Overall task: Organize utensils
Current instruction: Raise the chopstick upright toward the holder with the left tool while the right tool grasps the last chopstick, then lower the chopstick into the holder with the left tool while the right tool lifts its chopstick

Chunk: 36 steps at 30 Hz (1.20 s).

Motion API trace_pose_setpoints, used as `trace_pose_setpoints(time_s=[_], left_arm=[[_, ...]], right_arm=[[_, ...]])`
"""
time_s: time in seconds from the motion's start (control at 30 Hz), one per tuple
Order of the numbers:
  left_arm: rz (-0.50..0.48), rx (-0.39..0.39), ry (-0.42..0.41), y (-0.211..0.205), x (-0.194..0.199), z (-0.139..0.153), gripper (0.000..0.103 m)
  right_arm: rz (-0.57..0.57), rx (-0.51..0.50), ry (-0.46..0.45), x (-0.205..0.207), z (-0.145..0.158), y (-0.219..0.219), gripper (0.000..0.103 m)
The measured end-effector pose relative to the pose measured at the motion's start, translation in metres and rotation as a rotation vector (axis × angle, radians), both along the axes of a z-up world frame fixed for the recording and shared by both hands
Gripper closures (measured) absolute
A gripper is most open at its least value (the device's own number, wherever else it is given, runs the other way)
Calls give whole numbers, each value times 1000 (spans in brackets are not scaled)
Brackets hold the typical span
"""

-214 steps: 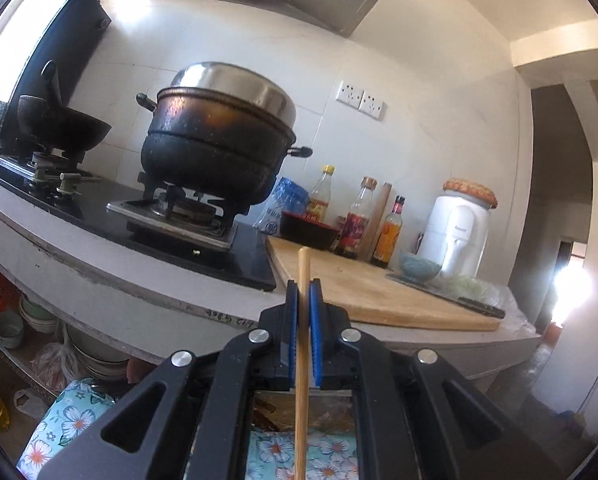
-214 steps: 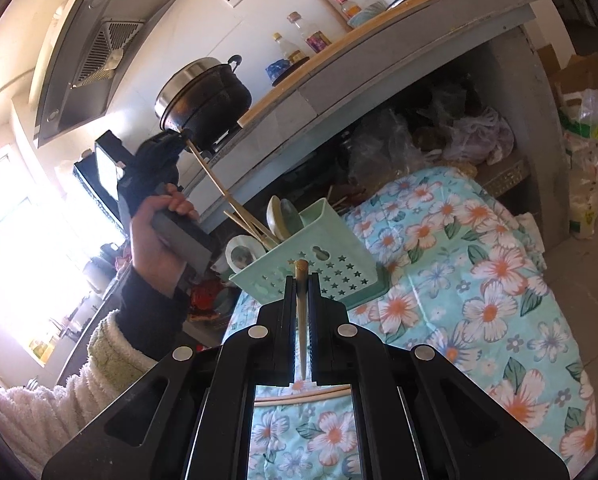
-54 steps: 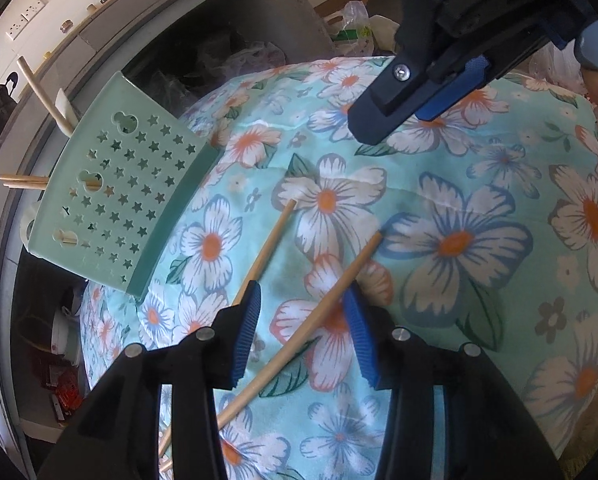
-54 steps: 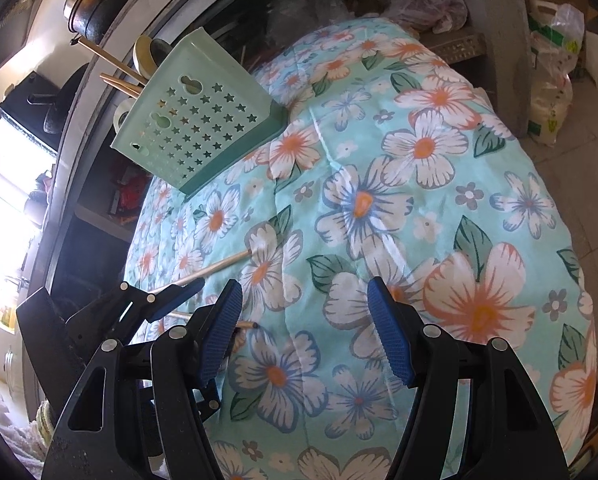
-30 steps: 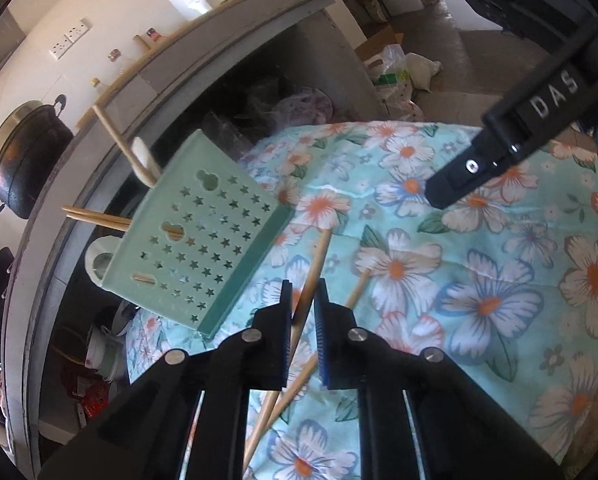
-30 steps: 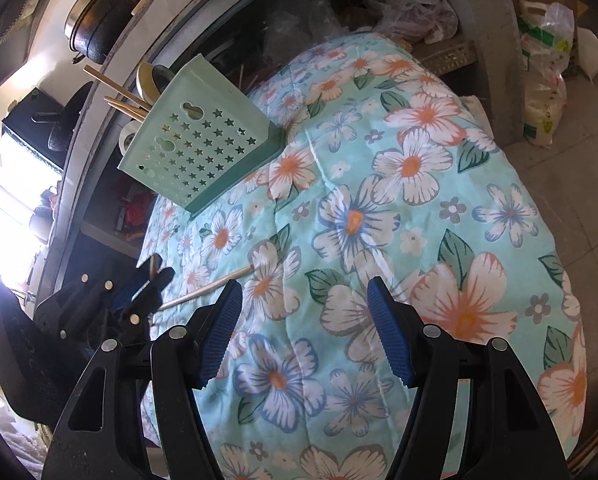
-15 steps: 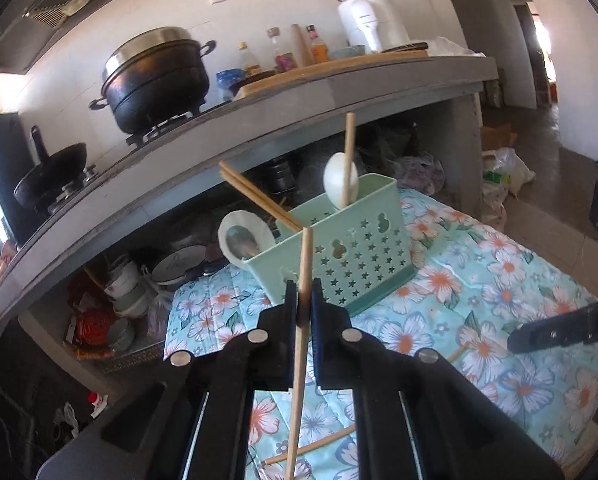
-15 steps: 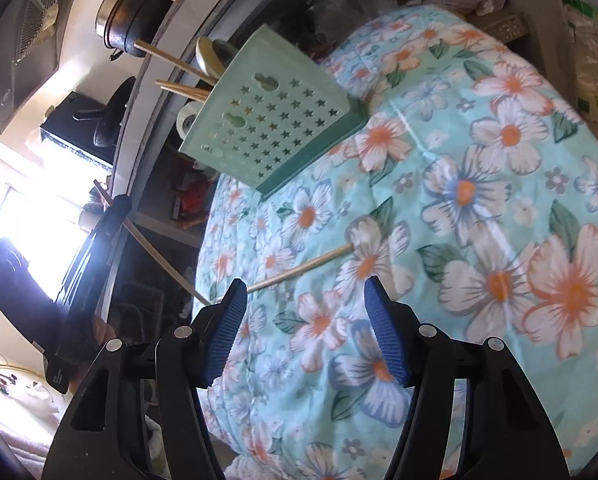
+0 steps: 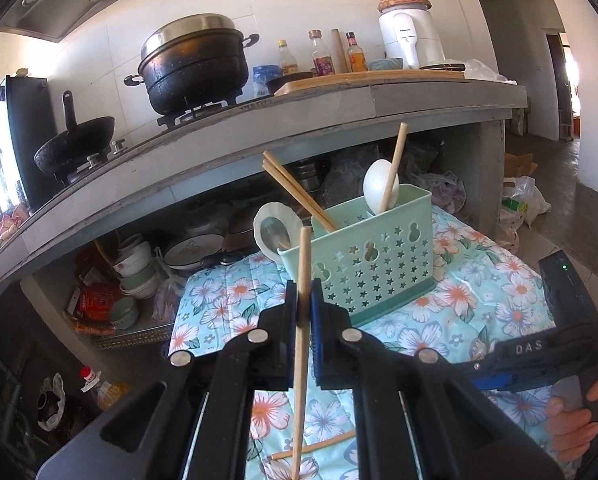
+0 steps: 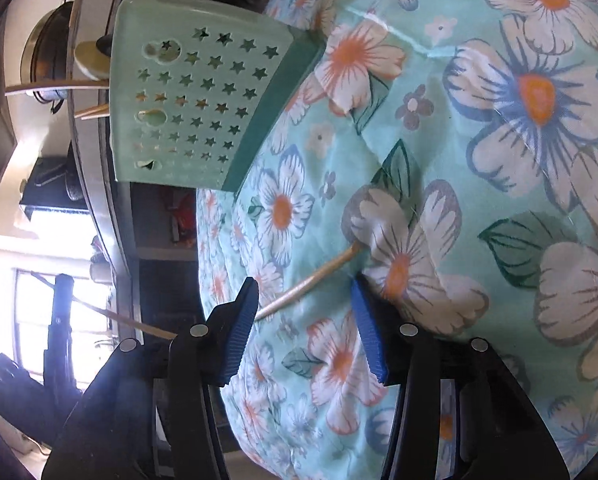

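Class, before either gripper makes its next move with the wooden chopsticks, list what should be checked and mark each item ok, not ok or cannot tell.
1. Left gripper clamped on its wooden chopstick: ok.
2. That chopstick clear of the cloth: ok.
3. Mint-green star-holed plastic basket upright: ok.
4. Second wooden chopstick lies between the right gripper fingers: ok.
5. Right fingers gripping it: not ok, still closing.
6. Floral cloth caught in the grasp: cannot tell.

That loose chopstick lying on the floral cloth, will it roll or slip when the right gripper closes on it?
The chopstick looks thin, round and stiff, so it may roll. The soft, rumpled cloth probably damps that. The right gripper is closing astride it; its ridged pads should help, though they may pinch cloth.
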State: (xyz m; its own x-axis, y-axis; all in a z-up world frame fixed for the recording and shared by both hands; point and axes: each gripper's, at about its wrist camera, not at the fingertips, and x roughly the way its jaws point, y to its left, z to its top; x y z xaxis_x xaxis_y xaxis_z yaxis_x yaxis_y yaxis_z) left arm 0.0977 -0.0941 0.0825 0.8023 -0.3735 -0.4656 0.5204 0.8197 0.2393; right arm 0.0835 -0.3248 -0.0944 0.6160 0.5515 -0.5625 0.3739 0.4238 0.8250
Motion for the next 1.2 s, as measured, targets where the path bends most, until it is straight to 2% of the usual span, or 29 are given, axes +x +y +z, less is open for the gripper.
trace_pose_setpoints(time_s=[0.17, 0.33, 0.43, 0.6, 1.07, 1.2], left_arm=[[-1, 0, 0, -2, 0, -1, 97], [-3, 4, 0, -5, 0, -2, 97], [-3, 11, 1, -7, 1, -2, 97], [-5, 18, 2, -10, 1, -4, 97], [-14, 71, 4, -28, 3, -11, 97], [-15, 82, 5, -32, 4, -11, 97]], right_arm=[[-66, 30, 20, 5, -4, -6, 65], [-118, 40, 48, -2, -13, -15, 91], [-124, 60, 31, -8, -14, -19, 93], [-124, -12, -47, -20, 8, -25, 95], [-165, -344, -294, -62, 101, -50, 98], [-171, -436, -348, -63, 121, -41, 98]])
